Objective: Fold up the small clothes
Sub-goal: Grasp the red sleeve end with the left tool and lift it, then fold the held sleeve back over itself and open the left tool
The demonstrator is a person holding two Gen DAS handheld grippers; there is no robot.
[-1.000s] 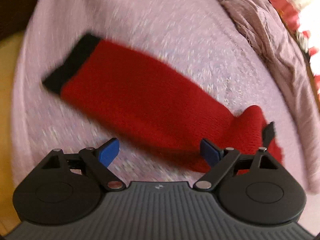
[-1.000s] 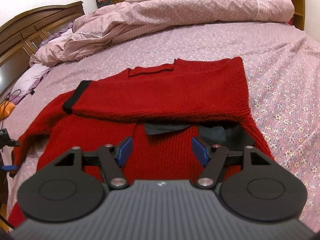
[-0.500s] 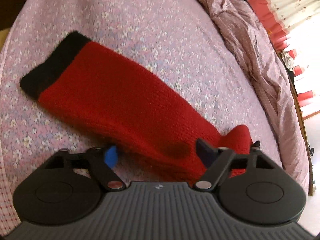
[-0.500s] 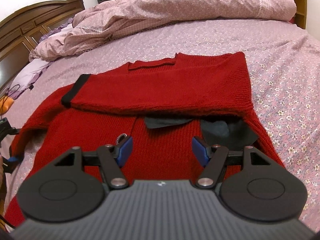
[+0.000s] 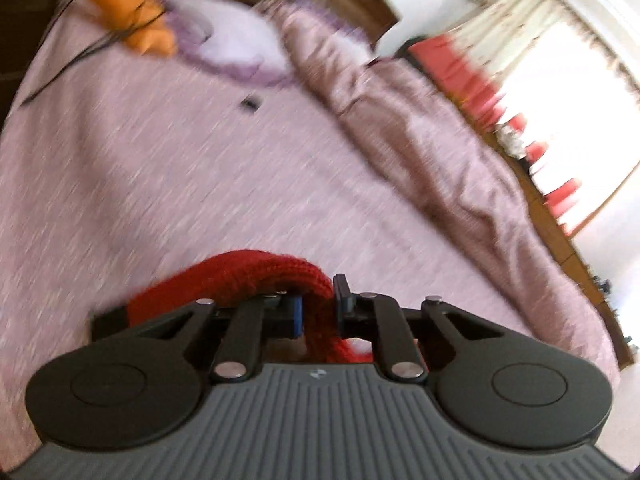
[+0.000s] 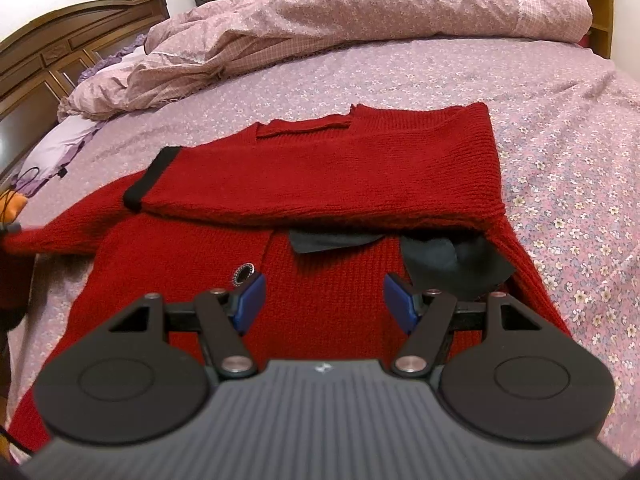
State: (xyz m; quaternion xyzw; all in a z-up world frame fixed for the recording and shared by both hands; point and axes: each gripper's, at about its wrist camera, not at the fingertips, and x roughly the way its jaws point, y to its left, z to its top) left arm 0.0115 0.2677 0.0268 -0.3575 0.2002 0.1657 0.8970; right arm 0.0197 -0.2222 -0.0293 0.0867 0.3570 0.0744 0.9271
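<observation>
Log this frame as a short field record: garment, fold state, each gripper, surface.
garment: red knit sweater, black cuffs
fold state: one sleeve lies folded across the chest; the other sleeve is gripped
left gripper: shut on red sleeve fabric, view blurred
right gripper: open, over the sweater's lower front, holding nothing
surface: floral bedsheet, rumpled duvet behind
</observation>
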